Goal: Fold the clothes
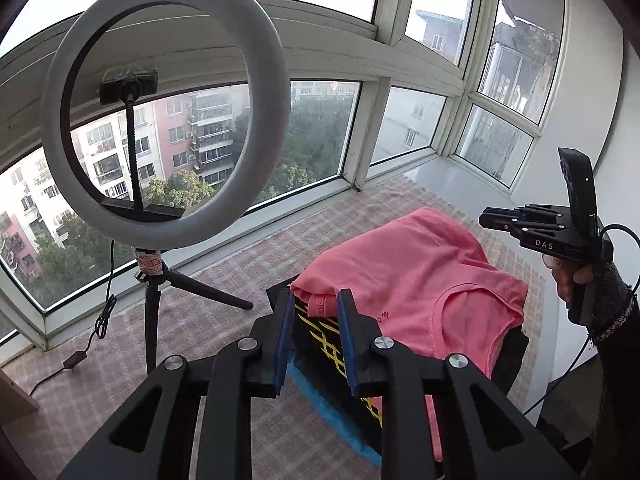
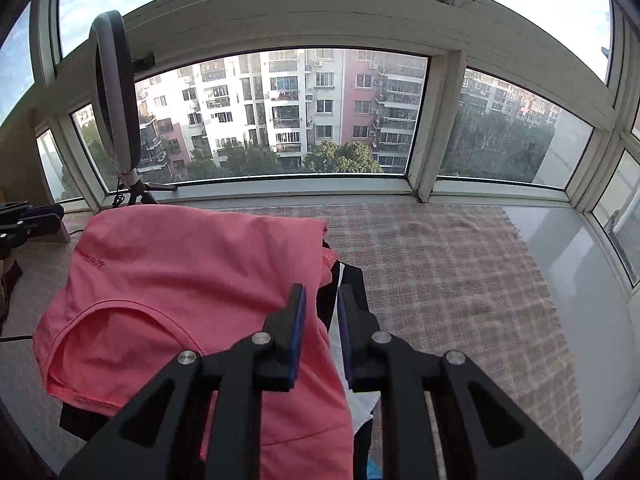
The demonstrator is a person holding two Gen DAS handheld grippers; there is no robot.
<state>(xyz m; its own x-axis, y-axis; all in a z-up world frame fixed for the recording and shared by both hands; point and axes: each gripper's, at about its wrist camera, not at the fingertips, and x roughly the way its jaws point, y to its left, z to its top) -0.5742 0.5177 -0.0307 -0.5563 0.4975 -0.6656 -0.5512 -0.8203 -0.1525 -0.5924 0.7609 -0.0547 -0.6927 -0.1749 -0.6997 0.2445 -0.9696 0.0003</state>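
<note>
Pink shirt lies folded on top of a dark garment w/ yellow print, both on the checked cloth by the window, straight ahead of and below both claws.

Left claw: jaws a little apart, nothing pinched. The shirt's folded corner sits just past the fingertips, and the yellow-print garment shows through the gap. A blue layer peeks out under the stack on the near side.

Right claw: jaws also slightly apart, empty. It hovers over the shirt's right edge, where a black-and-white garment shows beneath. In the left view it hangs off to the right of the stack, held by a gloved hand.

Judgement: the fold looks mostly done and both claws have let go, so what's left is tidying or squaring the stack. To do that well:
- Work the edges, not the middle, so the fold isn't dragged open.
- If regripping, pinch only the pink layer; the left corner sits right on the garment below, so it's easy to grab both.
- Move both claws together and level, else the shirt skews.
- Neckline faces the near side; keep it flat.
- Ring light tripod stands near, left of the left claw, w/ a trailing cable; swing clear of it.
</note>
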